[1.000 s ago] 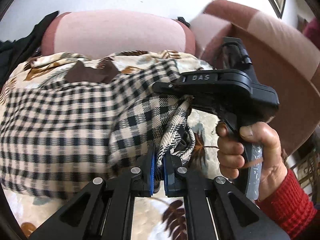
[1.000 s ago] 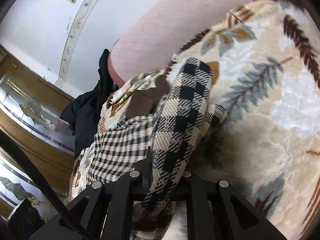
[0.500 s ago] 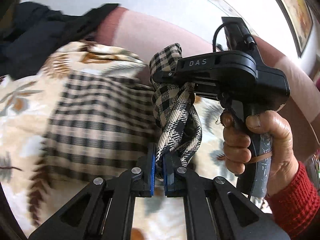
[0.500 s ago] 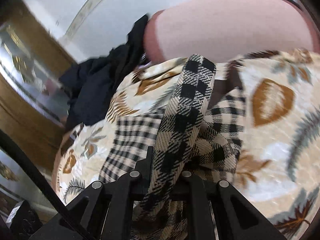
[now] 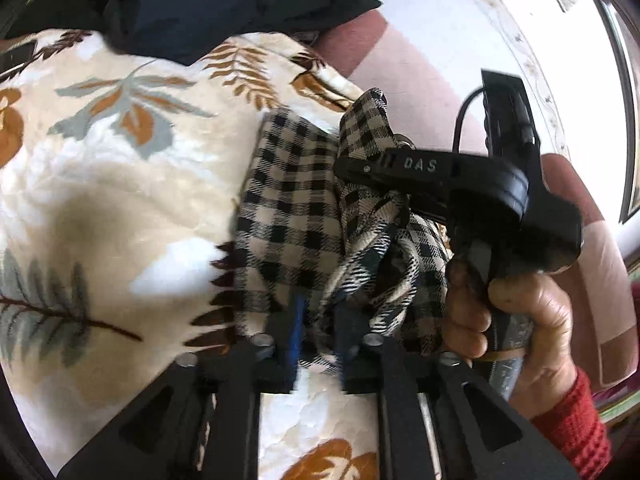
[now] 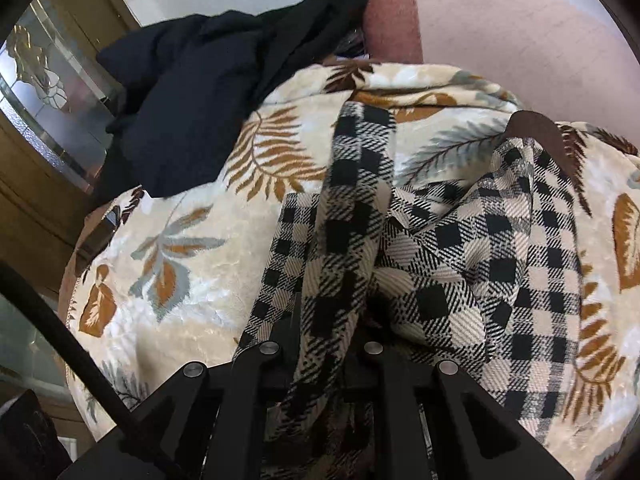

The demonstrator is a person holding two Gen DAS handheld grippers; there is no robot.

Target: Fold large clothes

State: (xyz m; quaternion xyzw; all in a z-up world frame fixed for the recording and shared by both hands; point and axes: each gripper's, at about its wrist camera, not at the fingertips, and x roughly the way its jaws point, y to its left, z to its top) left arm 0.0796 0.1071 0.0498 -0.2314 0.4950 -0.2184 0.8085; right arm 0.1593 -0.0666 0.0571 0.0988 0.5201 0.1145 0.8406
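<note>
A black-and-cream checked garment [image 5: 296, 216] lies bunched on a leaf-patterned cream blanket [image 5: 120, 168]. My left gripper [image 5: 318, 332], with blue pads, is shut on a fold of it near the lower middle of the left wrist view. My right gripper [image 5: 360, 164] shows there too, held by a hand in a red sleeve, shut on another fold just above and right of the left one. In the right wrist view the garment [image 6: 472, 264] drapes up over my right gripper [image 6: 320, 336], hiding its fingertips.
A dark navy garment [image 6: 192, 92] lies heaped at the blanket's far left edge, also in the left wrist view [image 5: 208, 4]. A pink sofa back [image 6: 520, 32] rises behind the blanket [image 6: 180, 240]. A wooden cabinet with glass [image 6: 36, 92] stands at left.
Both grippers have swung left with the checked garment, gathering it into a narrower bundle. The dark garment and more bare blanket have come into view.
</note>
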